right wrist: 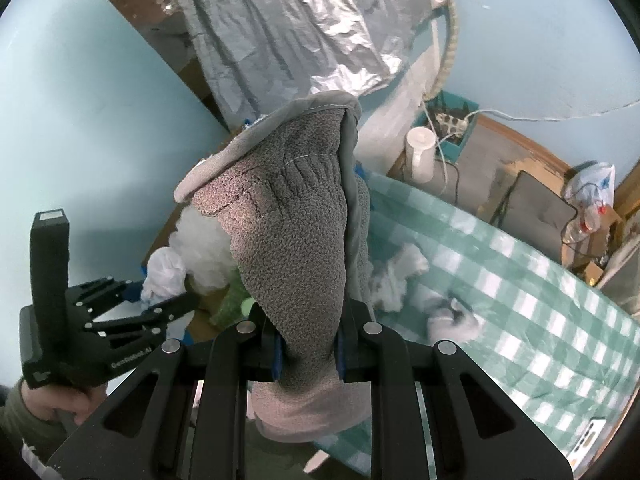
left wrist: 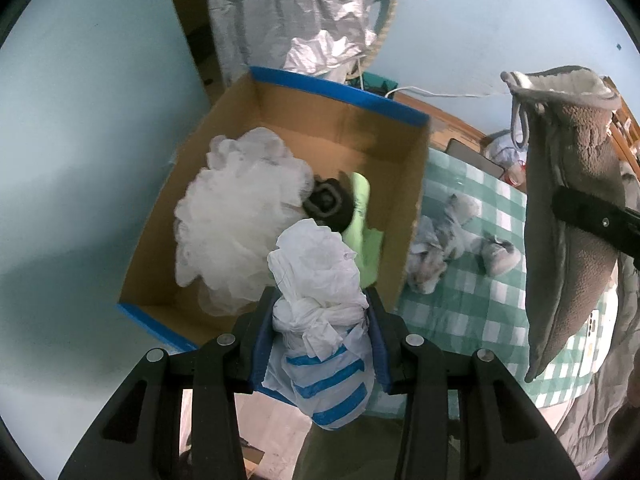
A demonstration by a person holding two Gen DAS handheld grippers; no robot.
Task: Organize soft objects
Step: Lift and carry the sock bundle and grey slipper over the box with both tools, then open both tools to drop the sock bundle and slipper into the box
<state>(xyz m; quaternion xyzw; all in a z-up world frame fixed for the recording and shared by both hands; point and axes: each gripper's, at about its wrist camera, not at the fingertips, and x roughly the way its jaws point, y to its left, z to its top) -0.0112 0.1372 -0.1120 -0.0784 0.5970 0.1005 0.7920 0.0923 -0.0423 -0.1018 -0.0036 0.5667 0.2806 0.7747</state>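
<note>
The left gripper has its jaws clamped on a crumpled white plastic bag with blue stripes, which bulges out above and below the blue pads. Just ahead of those jaws sits an open cardboard box with blue tape along its rim. Inside it lie a white mesh bath pouf, a dark round item that is too blurred to name, and a lime-green cloth against the wall on the jaws' right.

To the right of the box, on the green-and-white checked tablecloth, lies a grey-and-white plush toy, close to the box wall.

The right gripper has its jaws closed on a grey fleece glove, which stands up from the jaws with its cuff uppermost and fills the space ahead of them. In the left wrist view the same glove hangs to the right of the left jaws, above the tablecloth. Beyond the box hangs a silver crinkled sheet.
</note>
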